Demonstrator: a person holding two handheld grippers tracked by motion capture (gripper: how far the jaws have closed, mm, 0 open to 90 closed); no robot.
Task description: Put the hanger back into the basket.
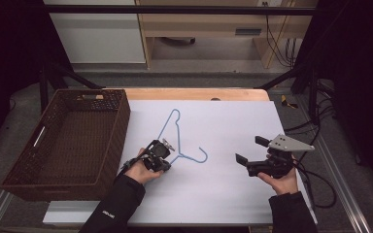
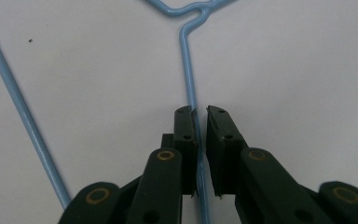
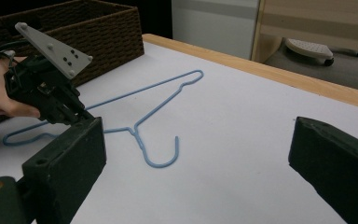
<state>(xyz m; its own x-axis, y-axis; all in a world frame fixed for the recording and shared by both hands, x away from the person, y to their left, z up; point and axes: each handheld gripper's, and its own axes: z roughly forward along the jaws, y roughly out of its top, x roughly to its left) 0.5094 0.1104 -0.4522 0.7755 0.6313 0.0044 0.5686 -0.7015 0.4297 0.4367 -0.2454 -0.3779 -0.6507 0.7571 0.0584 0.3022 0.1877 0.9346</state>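
We see the left gripper point(image 2: 200, 112) straddle the blue wire hanger point(image 2: 189, 70) on the white table point(image 1: 223, 126), jaws nearly together around its wire. The right gripper point(image 3: 196, 149) hovers well apart, jaws wide open.

A thin blue wire coat hanger point(image 1: 175, 138) lies flat near the middle of the white-topped bench point(image 1: 233, 194), its hook pointing right. A dark brown woven wicker basket point(image 1: 24, 179) stands left of it on the bench's left edge. The left gripper point(image 2: 200, 119) sits at the hanger's near side, straddling its wire; the right gripper point(image 1: 250, 151) hangs well apart to the right.
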